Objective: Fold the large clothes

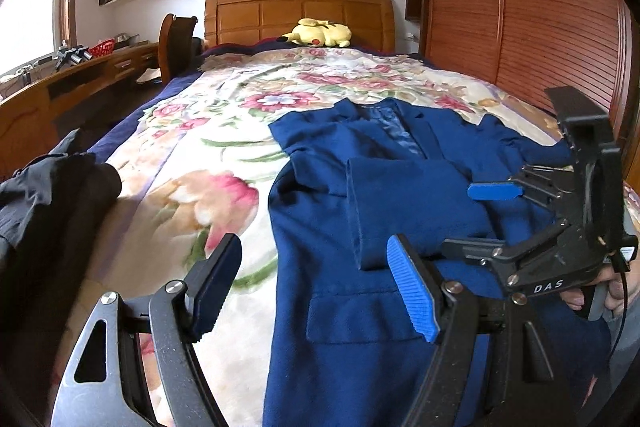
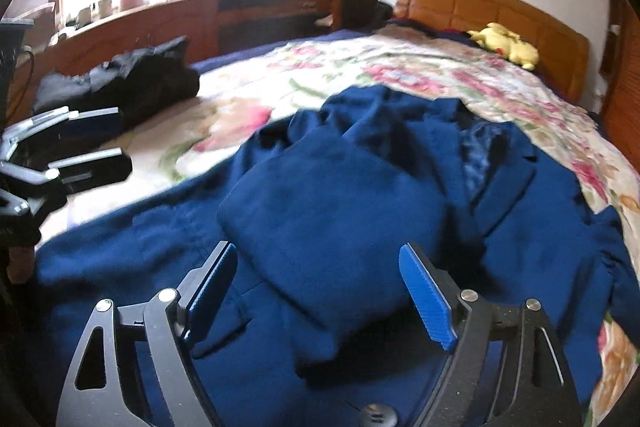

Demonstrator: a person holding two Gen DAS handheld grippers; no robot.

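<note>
A blue jacket [image 2: 360, 211] lies on the bed [image 1: 192, 155], one sleeve [image 1: 416, 207] folded across; both grippers' fingers hover apart and empty; next, likely, the other sleeve.

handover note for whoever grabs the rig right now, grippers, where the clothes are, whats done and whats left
Left gripper: open, empty, over the coat's left edge.
Right gripper: open, empty, above the folded sleeve.
Blue coat lies front up on the floral blanket; one sleeve is folded across the chest.
Left: other sleeve, then the body.
Dark garment pile waits at the bed's edge.
</note>
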